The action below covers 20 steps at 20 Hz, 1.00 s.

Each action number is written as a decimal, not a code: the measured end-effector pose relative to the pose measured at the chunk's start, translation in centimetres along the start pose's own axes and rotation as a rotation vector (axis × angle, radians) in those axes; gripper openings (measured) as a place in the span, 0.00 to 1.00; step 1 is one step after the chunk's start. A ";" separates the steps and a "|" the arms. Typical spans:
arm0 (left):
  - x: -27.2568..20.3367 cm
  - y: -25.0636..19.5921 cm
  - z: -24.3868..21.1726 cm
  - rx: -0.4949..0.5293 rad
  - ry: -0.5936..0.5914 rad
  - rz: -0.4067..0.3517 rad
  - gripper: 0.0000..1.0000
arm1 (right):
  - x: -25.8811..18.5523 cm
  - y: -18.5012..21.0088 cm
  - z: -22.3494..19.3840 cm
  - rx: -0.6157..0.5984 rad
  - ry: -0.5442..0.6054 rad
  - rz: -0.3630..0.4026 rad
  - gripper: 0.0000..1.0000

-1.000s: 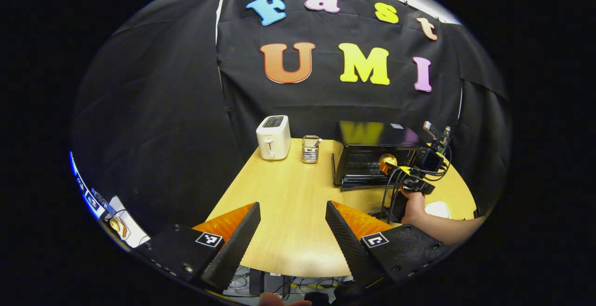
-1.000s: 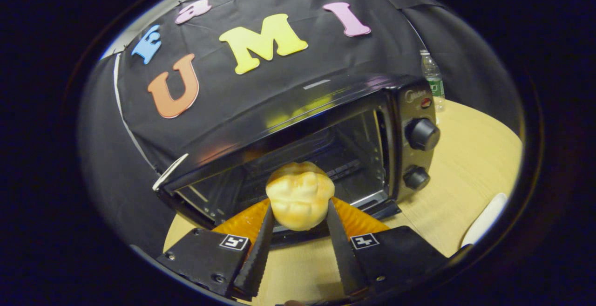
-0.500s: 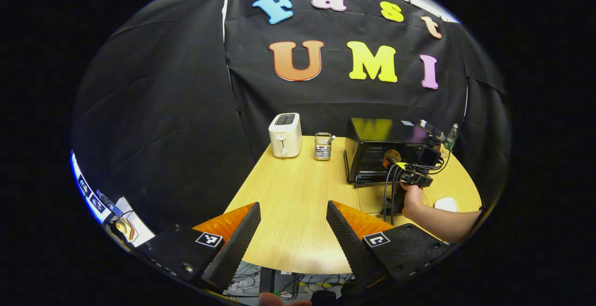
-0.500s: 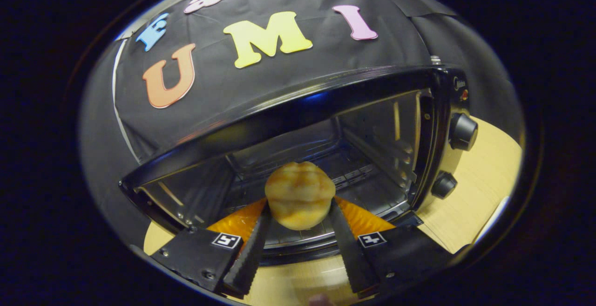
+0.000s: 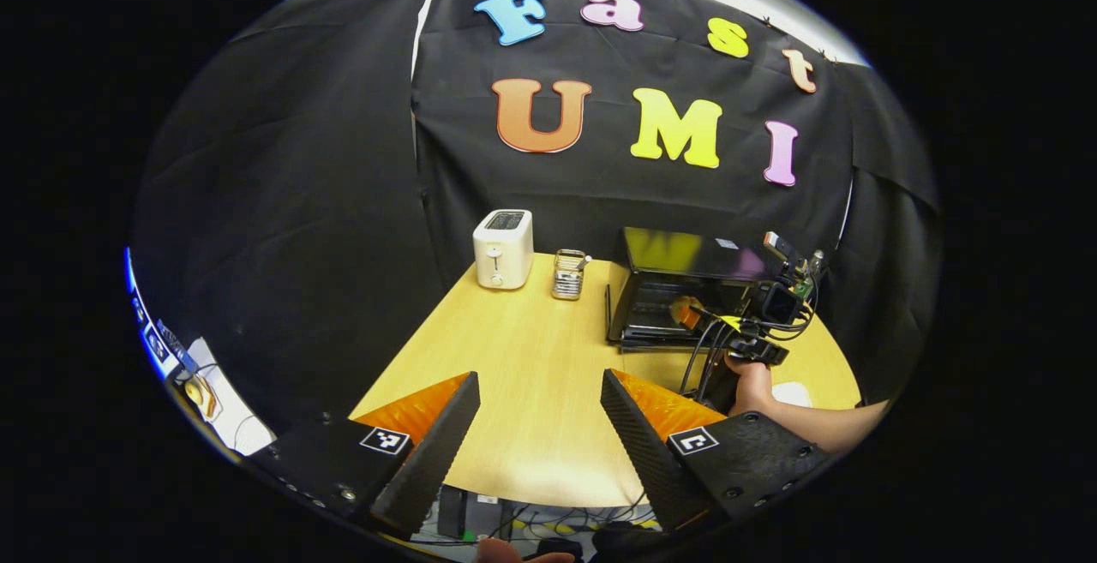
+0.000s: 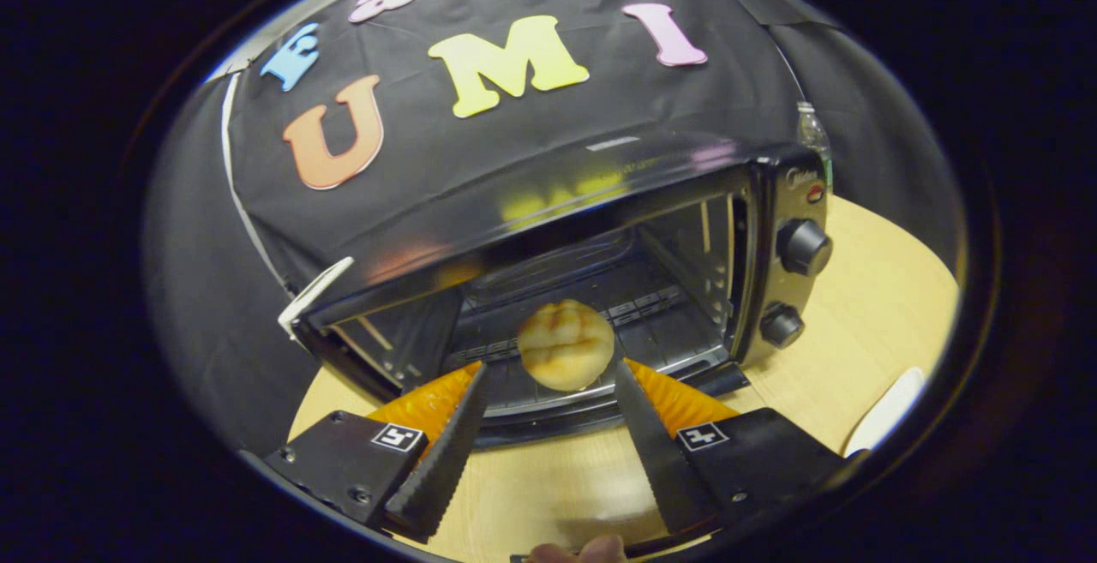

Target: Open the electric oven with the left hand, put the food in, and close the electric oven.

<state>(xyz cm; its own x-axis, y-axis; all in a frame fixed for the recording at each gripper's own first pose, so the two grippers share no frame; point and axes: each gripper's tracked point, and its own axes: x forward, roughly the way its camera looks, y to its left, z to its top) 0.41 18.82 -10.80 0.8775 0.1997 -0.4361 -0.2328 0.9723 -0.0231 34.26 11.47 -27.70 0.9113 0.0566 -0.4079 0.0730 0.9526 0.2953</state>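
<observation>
The black electric oven (image 6: pixel 600 177) stands open, its door folded down in front. A golden bun (image 6: pixel 566 344) lies on the wire rack just inside the opening. My right gripper (image 6: pixel 550 368) is open in front of the rack, its fingers apart from the bun on either side. In the left gripper view the oven (image 5: pixel 686 254) is at the far right of the table, with the right gripper (image 5: pixel 690 314) and the hand (image 5: pixel 750 379) holding it before the opening. My left gripper (image 5: pixel 539 377) hangs open over the table's near edge, holding nothing.
A white toaster (image 5: pixel 502 248) and a wire cutlery holder (image 5: pixel 569 273) stand at the back of the wooden table (image 5: pixel 531 349). A white plate (image 6: pixel 887 409) lies right of the oven, with a water bottle (image 6: pixel 810 130) behind it. Two knobs (image 6: pixel 804 246) are on the oven's right panel.
My right gripper has opened and let go of the bun, which now rests on the rack, and has drawn back a little. The left gripper only shifted slightly.
</observation>
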 end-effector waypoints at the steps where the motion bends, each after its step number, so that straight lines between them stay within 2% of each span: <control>1: 0.0 -0.5 -0.1 -0.012 -0.003 -0.007 0.94 | -1.1 0.1 0.1 -0.005 0.003 0.012 0.92; 6: 0.5 -3.7 -0.9 -0.045 -0.003 -0.054 0.93 | -7.6 -0.5 1.3 -0.041 -0.004 0.057 0.94; 12: 3.0 -8.9 -4.4 -0.054 0.059 -0.154 0.93 | -16.1 -3.3 1.8 -0.154 0.008 0.079 0.94; 16: 4.4 -12.4 -7.1 -0.038 0.118 -0.218 0.94 | -20.8 -6.4 2.1 -0.226 -0.004 0.045 0.94; 20: 5.7 -15.4 -9.0 -0.022 0.156 -0.262 0.95 | -24.1 -9.9 2.4 -0.257 -0.018 -0.022 0.96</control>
<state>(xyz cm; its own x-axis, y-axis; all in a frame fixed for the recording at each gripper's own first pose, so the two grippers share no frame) 5.26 3.87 -21.00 0.8339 -0.0800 -0.5460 -0.0177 0.9851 -0.1713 12.60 -0.01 -18.69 0.9180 0.0316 -0.3953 -0.0102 0.9984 0.0560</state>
